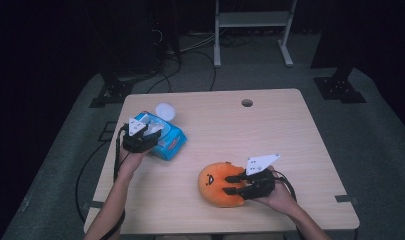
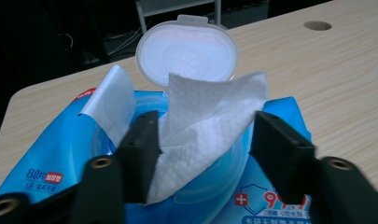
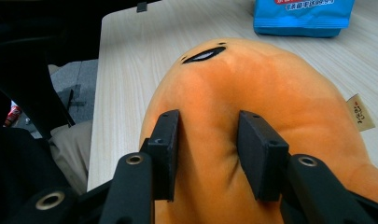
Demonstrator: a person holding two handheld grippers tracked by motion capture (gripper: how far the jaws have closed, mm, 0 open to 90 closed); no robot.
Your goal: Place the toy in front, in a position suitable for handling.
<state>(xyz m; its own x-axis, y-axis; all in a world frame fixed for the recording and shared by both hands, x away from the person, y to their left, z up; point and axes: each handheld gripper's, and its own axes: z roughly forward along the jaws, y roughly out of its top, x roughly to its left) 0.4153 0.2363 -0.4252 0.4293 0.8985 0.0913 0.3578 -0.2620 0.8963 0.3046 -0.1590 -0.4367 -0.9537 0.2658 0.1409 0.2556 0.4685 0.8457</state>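
Observation:
A blue pack of wet wipes (image 1: 171, 144) lies at the table's left with its white round lid (image 2: 186, 53) flipped open. A white wipe (image 2: 200, 112) sticks up out of the opening. My left gripper (image 2: 203, 135) is over the pack with the wipe between its jaws. One pad touches the sheet, the other stands at its edge, and the gap is wide. An orange plush toy (image 1: 214, 184) with a drawn face lies near the front edge. My right gripper (image 3: 208, 140) is shut on the plush toy (image 3: 233, 79), pads dented into its soft back.
The wooden table (image 1: 270, 130) has a round cable hole (image 1: 247, 103) near its far edge. A small fabric tag (image 3: 360, 112) hangs from the plush. Beyond the table are a white metal stand (image 1: 252, 20), cables on the floor and dark stands.

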